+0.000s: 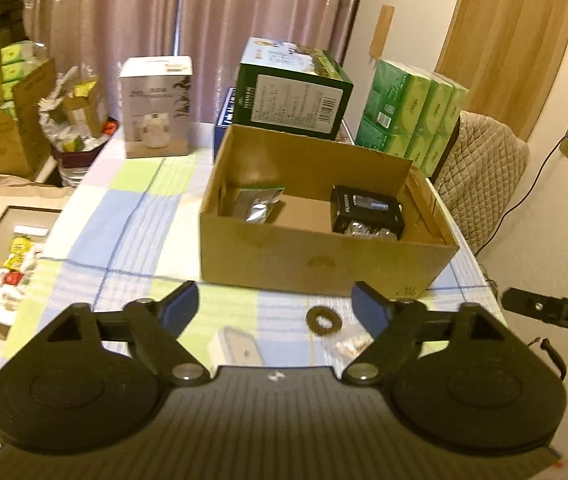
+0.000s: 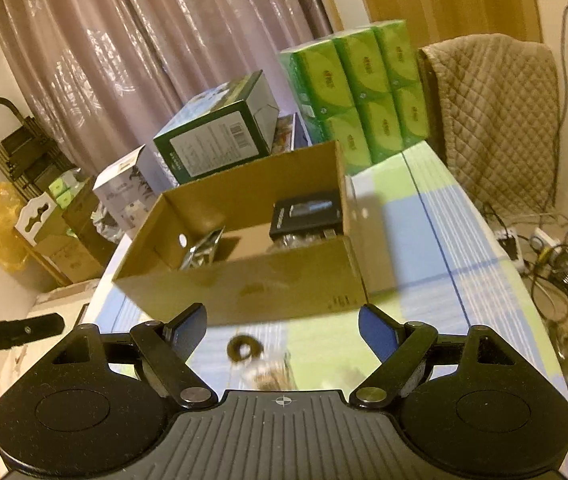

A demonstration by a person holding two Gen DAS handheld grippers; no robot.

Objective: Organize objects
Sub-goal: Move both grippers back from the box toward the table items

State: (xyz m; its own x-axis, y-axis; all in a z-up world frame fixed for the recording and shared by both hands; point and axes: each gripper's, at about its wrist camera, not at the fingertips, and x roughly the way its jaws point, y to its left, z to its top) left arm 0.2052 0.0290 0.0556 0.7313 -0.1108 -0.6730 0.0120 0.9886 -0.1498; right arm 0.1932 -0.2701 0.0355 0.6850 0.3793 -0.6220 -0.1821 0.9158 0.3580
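An open cardboard box (image 1: 315, 256) (image 2: 252, 284) stands on the checked tablecloth. Inside it lie a silver foil pouch (image 1: 258, 204) (image 2: 202, 250) at the left and a black packet (image 1: 365, 210) (image 2: 307, 212) at the right. In front of the box on the cloth lie a brown ring (image 1: 321, 320) (image 2: 244, 347), a small clear bag with brownish contents (image 1: 347, 344) (image 2: 268, 374) and a white flat box (image 1: 236, 350). My left gripper (image 1: 280, 308) hangs open above these items. My right gripper (image 2: 282, 330) is open too, over the ring and bag.
Behind the box stand a dark green carton (image 1: 291, 88), a white appliance box (image 1: 156, 108) and a green tissue pack (image 1: 411, 120). A quilted chair (image 1: 483, 184) is at the right. Cartons and a tray of sachets (image 1: 12, 264) sit left; cables (image 2: 555, 264) lie right.
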